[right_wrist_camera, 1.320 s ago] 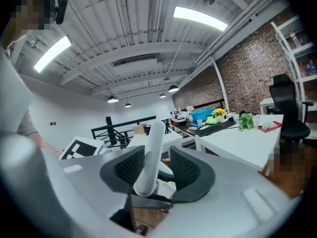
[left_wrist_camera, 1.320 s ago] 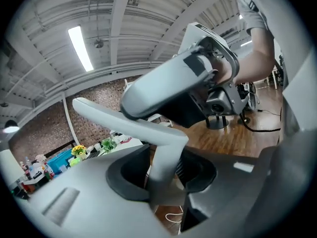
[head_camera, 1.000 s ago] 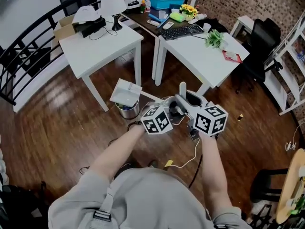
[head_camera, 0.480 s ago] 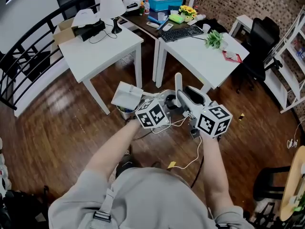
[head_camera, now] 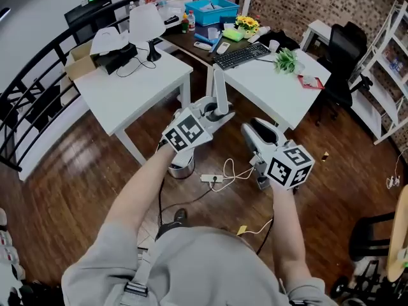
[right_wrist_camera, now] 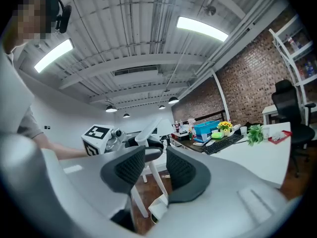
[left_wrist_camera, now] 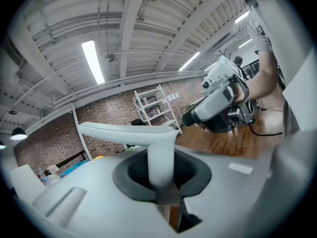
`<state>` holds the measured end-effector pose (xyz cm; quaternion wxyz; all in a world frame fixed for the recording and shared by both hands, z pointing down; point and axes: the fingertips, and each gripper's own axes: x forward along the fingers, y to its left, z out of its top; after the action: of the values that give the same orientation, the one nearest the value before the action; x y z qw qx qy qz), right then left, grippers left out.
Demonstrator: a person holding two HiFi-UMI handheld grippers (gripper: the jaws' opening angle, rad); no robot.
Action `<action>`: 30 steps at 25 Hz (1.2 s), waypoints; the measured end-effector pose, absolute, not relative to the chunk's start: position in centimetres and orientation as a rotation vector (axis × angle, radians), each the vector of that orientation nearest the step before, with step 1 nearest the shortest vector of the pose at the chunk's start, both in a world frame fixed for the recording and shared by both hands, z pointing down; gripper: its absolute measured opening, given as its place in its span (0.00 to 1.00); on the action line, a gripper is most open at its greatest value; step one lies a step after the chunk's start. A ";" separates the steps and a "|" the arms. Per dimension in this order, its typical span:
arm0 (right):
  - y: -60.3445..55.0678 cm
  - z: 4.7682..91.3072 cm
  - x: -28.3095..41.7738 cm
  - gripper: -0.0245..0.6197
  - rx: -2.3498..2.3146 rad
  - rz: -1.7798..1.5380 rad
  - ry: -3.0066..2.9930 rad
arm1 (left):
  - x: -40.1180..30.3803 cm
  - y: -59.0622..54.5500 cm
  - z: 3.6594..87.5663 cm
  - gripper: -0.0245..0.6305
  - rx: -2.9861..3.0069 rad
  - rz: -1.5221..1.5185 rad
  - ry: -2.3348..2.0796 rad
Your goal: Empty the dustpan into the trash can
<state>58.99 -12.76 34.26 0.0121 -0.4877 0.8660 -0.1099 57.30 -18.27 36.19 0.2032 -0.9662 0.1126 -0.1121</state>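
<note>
**While the left jaws pinch its handle, the dustpan hangs near the trash can**

Although the white tables (head_camera: 137,85) take up the far side, the work is on the wood floor in front of them. There the trash can (head_camera: 183,169) peeks out from under the left forearm. The dustpan (head_camera: 218,93) is up in the air just beyond it. Its handle (left_wrist_camera: 159,165) stands upright, and its pan end is hidden behind the hand in the head view.

It looks like thin moulded plastic: light and stiff, but smooth enough to swivel in a narrow pinch. A hold low on the handle, close to the pan, should steady the tipping.

The left gripper (head_camera: 215,115) has just been closing and now clamps the handle between nearly touching pads. The right gripper (head_camera: 260,130) has narrowed slightly, yet its jaws stand wide apart with nothing in them.
</note>
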 end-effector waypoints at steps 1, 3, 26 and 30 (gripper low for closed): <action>-13.4 34.4 58.6 0.24 -1.537 -0.352 2.681 | 56.4 -19.5 35.6 0.11 -2.706 -0.300 0.321; -14.6 35.0 57.7 0.23 -1.575 -0.369 2.647 | 54.7 -22.0 34.6 0.10 -2.725 -0.276 0.329; -7.4 35.3 54.5 0.19 -1.504 -0.425 2.640 | 41.5 -20.4 18.9 0.11 -2.755 -0.008 0.842; -4.4 36.6 54.4 0.18 -1.444 -0.482 2.632 | 39.6 -18.8 21.6 0.12 -2.786 -0.019 0.990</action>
<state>54.37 -4.41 36.60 0.0504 -0.4743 0.8645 -0.1585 39.60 -18.78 21.58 0.0925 -0.9382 0.3334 -0.0065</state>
